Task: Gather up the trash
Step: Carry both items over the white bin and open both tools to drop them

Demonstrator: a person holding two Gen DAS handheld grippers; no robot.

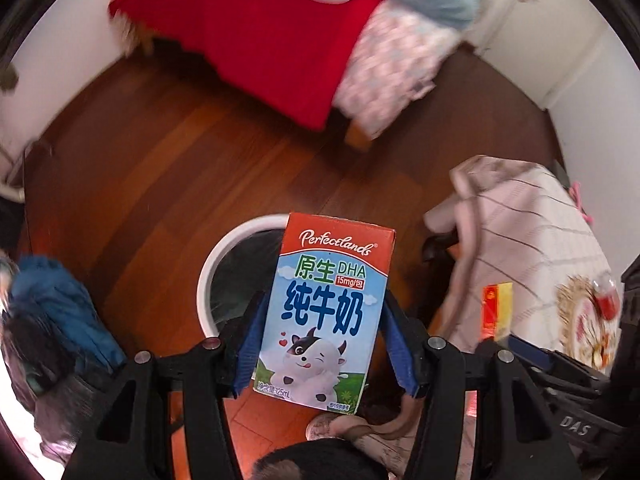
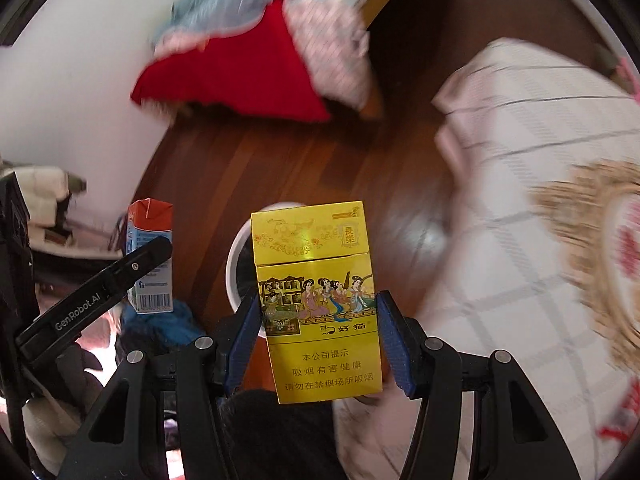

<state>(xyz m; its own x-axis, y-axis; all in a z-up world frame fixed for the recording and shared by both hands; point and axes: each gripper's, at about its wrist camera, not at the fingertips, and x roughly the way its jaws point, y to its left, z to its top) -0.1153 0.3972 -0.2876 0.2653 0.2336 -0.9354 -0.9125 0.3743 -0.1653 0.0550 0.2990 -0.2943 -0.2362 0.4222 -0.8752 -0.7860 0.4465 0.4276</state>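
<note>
Over a dark wooden floor [image 1: 160,168] strewn with red cloth [image 1: 272,52], the left hand-held gripper [image 1: 324,340] pinched a milk carton [image 1: 324,320] and the right hand-held gripper [image 2: 318,340] a yellow cigarette pack [image 2: 316,304], both above a white-rimmed bin [image 1: 208,280].

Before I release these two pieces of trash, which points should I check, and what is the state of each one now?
1. Left gripper holds the milk carton between its pads: ok.
2. Right gripper holds the yellow cigarette pack: ok.
3. White bin is open, with a dark liner visible inside: ok.
4. Carton is over the bin opening: it overlaps the rim in the left wrist view, but the true height and alignment: cannot tell.
5. Pack is over the bin: cannot tell, for the same reason.
6. The two held items do not touch each other: ok, a gap shows in the right wrist view.
</note>
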